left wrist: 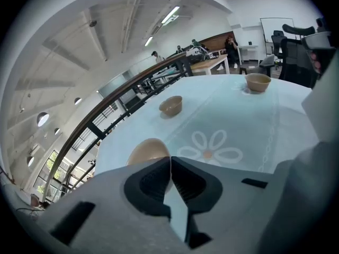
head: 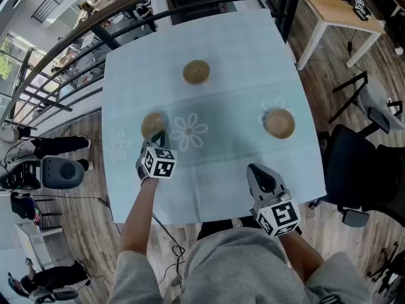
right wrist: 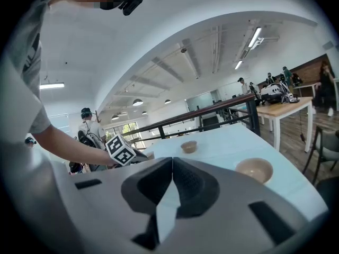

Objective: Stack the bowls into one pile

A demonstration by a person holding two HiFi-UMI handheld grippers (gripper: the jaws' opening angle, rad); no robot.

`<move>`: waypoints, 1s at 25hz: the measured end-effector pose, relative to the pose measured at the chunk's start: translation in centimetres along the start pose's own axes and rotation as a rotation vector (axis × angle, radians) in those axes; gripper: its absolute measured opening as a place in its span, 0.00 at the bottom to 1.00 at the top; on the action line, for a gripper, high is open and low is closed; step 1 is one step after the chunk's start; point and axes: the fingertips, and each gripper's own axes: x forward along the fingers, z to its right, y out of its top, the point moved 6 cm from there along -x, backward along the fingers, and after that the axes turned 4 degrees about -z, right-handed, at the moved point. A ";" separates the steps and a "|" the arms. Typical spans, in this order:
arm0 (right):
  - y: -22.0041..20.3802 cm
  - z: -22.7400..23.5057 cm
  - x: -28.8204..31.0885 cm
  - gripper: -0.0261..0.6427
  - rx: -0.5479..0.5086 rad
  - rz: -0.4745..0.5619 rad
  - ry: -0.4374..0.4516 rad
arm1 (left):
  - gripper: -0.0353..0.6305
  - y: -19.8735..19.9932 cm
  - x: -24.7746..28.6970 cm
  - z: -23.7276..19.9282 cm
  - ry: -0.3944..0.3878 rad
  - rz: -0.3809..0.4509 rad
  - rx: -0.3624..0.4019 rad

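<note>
Three tan bowls stand apart on the pale blue tablecloth (head: 221, 163): a far bowl (head: 196, 72), a left bowl (head: 152, 125) and a right bowl (head: 279, 123). My left gripper (head: 158, 136) is shut and empty, its tips just at the near side of the left bowl (left wrist: 150, 151), which looms right behind the closed jaws (left wrist: 170, 158). My right gripper (head: 255, 170) hovers over the table's near right part, also shut with nothing in it (right wrist: 172, 159). The right bowl (right wrist: 254, 170) lies ahead of it to the right, and the far bowl (right wrist: 188, 146) lies beyond.
A black railing (head: 76, 43) runs along the table's far and left sides. At the right a black office chair (head: 361, 170) stands close to the table edge, with a wooden desk (head: 338, 8) behind. The cloth has a flower print (head: 188, 132) between the bowls.
</note>
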 end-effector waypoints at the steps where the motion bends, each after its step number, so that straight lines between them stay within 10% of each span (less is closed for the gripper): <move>1: 0.1 0.1 0.0 0.08 0.005 0.004 -0.010 | 0.09 0.6 0.2 0.0 -0.004 0.007 0.012; 25: 0.6 2.0 -0.6 0.08 0.049 -0.011 -0.224 | 0.09 14.8 8.0 0.3 -0.101 0.157 0.311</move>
